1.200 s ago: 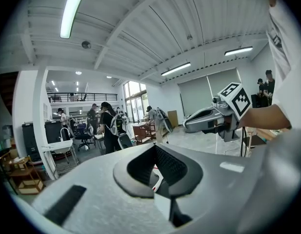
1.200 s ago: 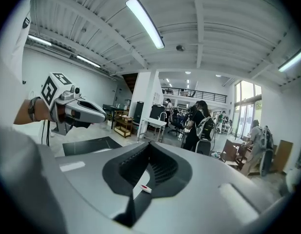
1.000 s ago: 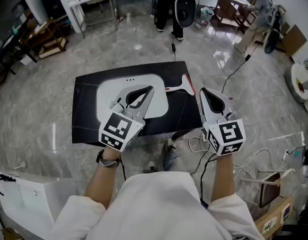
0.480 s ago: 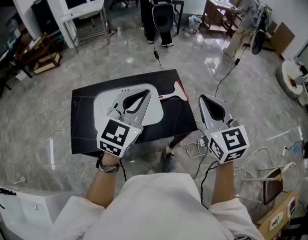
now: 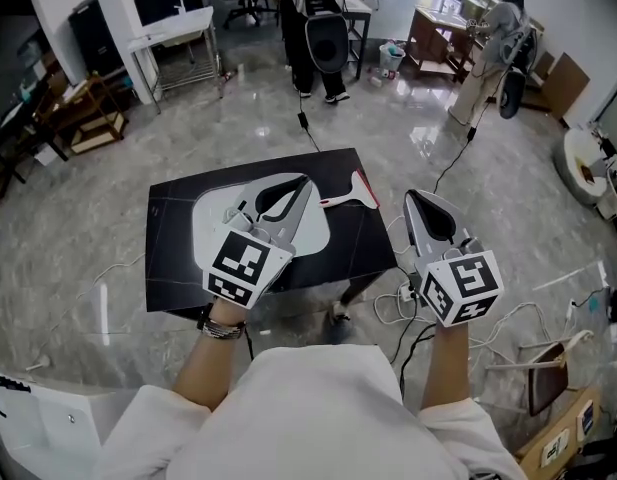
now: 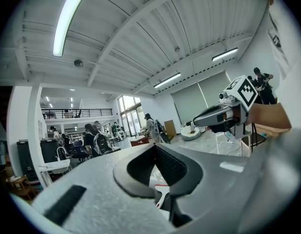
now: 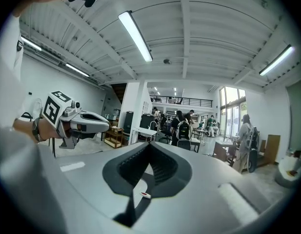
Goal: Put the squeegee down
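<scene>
Looks done: squeegee (image 5: 350, 195) lying flat on black table (image 5: 168, 258), far right corner, just beside white panel (image 5: 205, 218), gripped by nothing. Long axis roughly across table; white handle toward panel, red blade end toward right edge. Left gripper (image 5: 304, 180) and right gripper (image 5: 412, 196) closed, empty, clear of squeegee. Nothing left to place.

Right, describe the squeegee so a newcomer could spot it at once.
Find the black table standing on the grey floor. A rounded white panel covers its left part, and the squeegee lies on the bare black to the right of it, near the far right corner. It alone is small, with a white handle and a red-edged blade.
</scene>
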